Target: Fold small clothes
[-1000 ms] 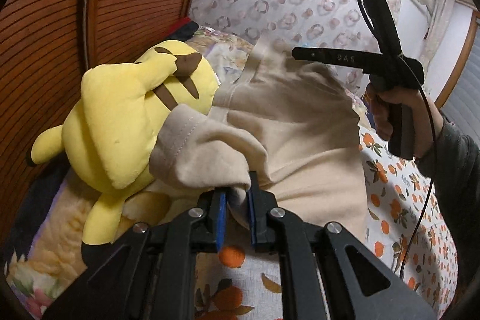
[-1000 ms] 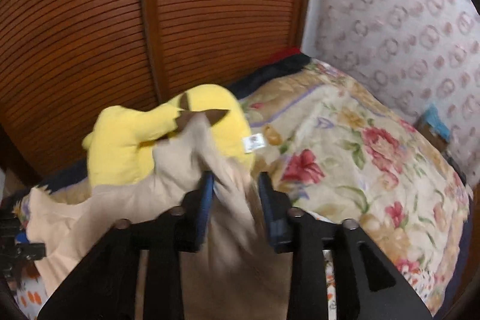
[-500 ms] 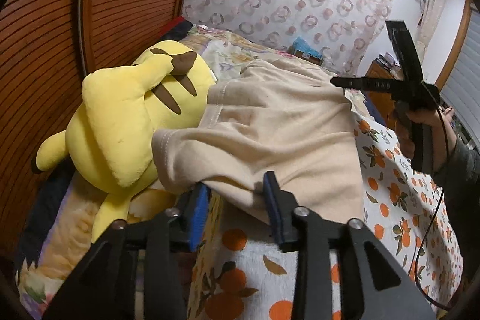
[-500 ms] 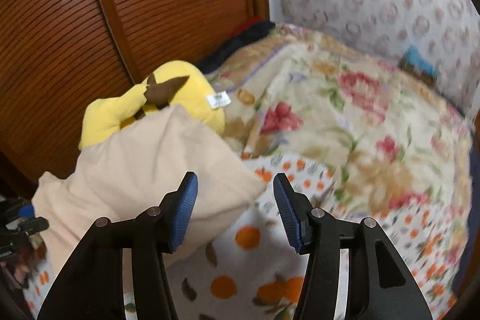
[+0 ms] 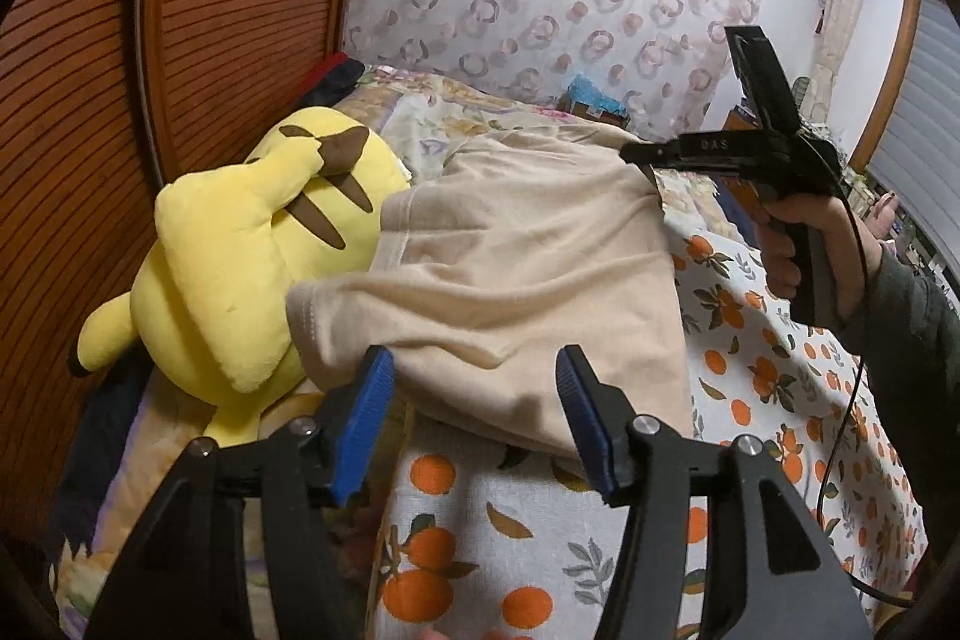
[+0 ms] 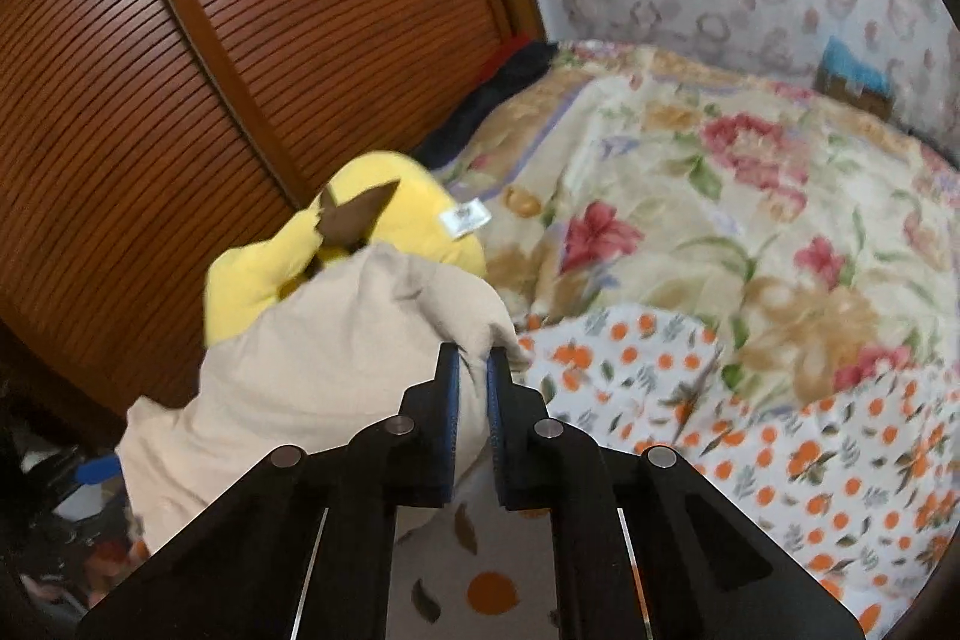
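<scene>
**A:** Two claws, one beige garment [image 5: 516,268] — it's lying mid-frame on the orange-print sheet [image 5: 774,376], its left edge draped against the yellow plush [image 5: 240,250]. Left claw [image 5: 474,418] is spread wide with nothing in it, blue pads sitting either side of the near hem. Right claw [image 6: 473,394] is pinched almost fully together on the far corner of the cloth.

**B:** So how do you do the fold cleanly from here?

**A:** My guess: get the left one to bite the near corner too, so both ends are held, then carry that edge across evenly — lifting with only one corner gripped would probably drag it crooked.

**B:** Room to move?

**A:** Left of frame is tight: plush touching the cloth, and the slatted wooden doors [image 6: 180,100] right behind it. Right side is open bed — orange sheet, then the floral blanket [image 6: 720,196]. I'd fold toward that side.
</scene>
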